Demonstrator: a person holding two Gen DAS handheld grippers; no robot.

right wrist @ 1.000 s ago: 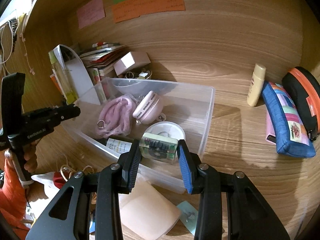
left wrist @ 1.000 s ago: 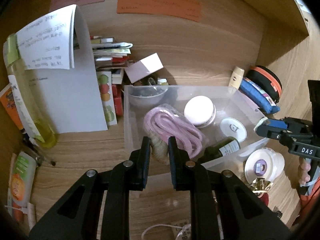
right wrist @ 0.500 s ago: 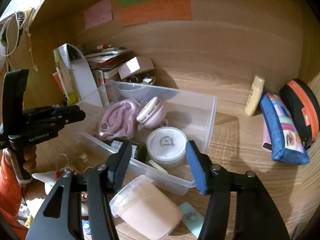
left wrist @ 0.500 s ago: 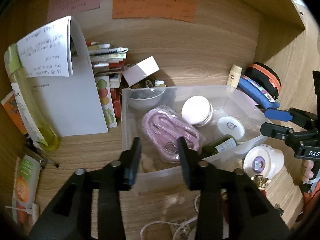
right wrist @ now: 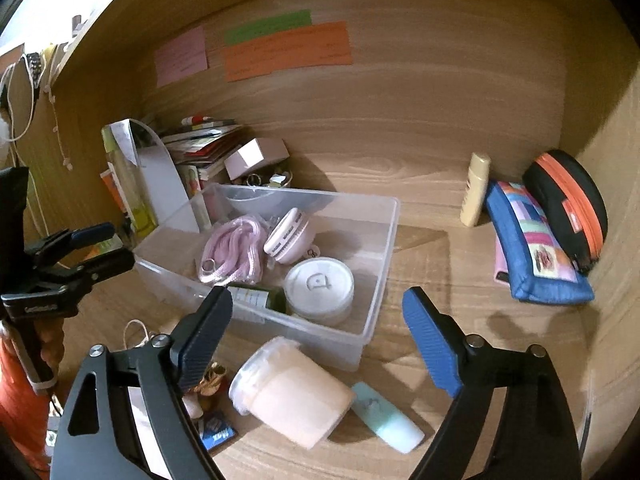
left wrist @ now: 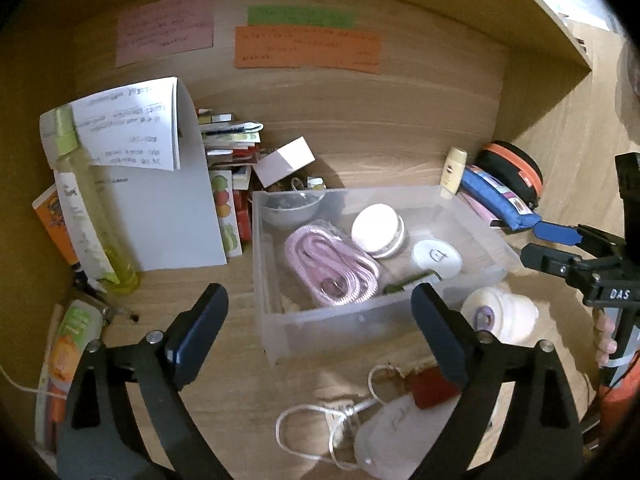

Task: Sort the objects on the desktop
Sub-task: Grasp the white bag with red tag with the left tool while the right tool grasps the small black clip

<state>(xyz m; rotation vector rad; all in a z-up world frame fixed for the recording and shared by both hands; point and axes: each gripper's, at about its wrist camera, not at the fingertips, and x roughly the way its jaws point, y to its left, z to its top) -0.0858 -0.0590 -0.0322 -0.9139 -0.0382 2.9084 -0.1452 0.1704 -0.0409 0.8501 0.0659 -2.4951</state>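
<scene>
Bin [left wrist: 276, 336], clear plastic, is seen on the table from the left tool [left wrist: 318, 330], spread wide and empty; a pink cord [left wrist: 332, 264] is coiled inside. From the right tool [right wrist: 318, 332], likewise wide and empty, a white jar [right wrist: 320, 286] is seen inside, a peach tub [right wrist: 292, 392] toppled just outside.

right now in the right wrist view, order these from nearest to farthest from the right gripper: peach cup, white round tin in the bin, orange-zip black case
1. peach cup: lying on the desk just under the open right gripper.
2. white round tin: inside the clear bin, near its front.
3. orange-zip black case: far right, by the side wall.
</scene>
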